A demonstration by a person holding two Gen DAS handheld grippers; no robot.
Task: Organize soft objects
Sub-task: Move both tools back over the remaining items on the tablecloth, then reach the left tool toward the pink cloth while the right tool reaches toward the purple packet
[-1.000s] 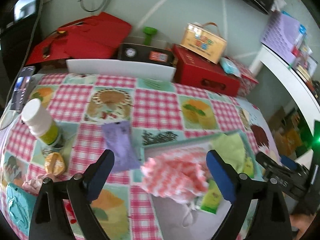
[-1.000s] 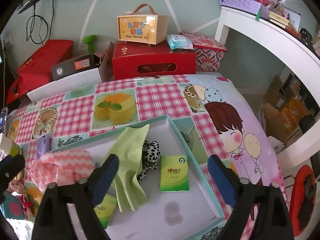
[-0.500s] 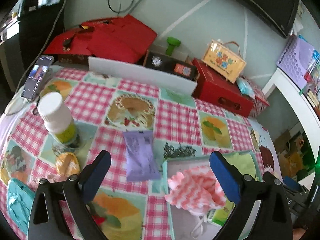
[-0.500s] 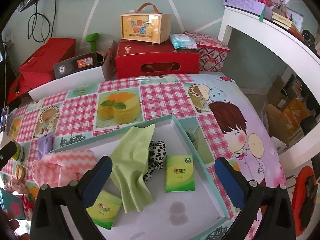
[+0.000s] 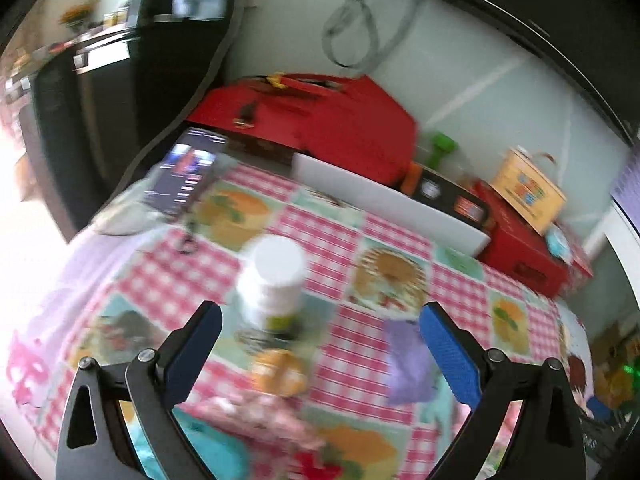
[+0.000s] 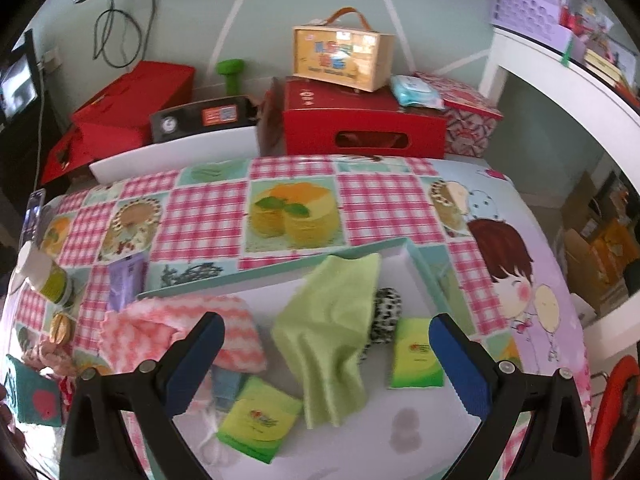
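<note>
Lying in the lower middle of the right wrist frame was a shallow tray (image 6: 276, 270) with a teal rim, holding a pink-and-white zigzag cloth (image 6: 180, 330) at its left end, a green cloth (image 6: 332, 328) in the middle, a spotted black-and-white item (image 6: 386, 314) touching the green cloth's right edge, and two green tissue packs (image 6: 416, 354) (image 6: 260, 418). Right gripper (image 6: 326, 360): jaws wide apart, empty, above the tray. Left gripper (image 5: 320, 350): jaws wide apart, empty, above the checked tablecloth (image 5: 332, 236). Blurred in the left wrist frame: white bottle (image 5: 274, 280) at centre, orange item (image 5: 280, 372) just below it, purple packet (image 5: 408, 360) beside the right finger, teal item (image 5: 208, 452) at lower left.
</note>
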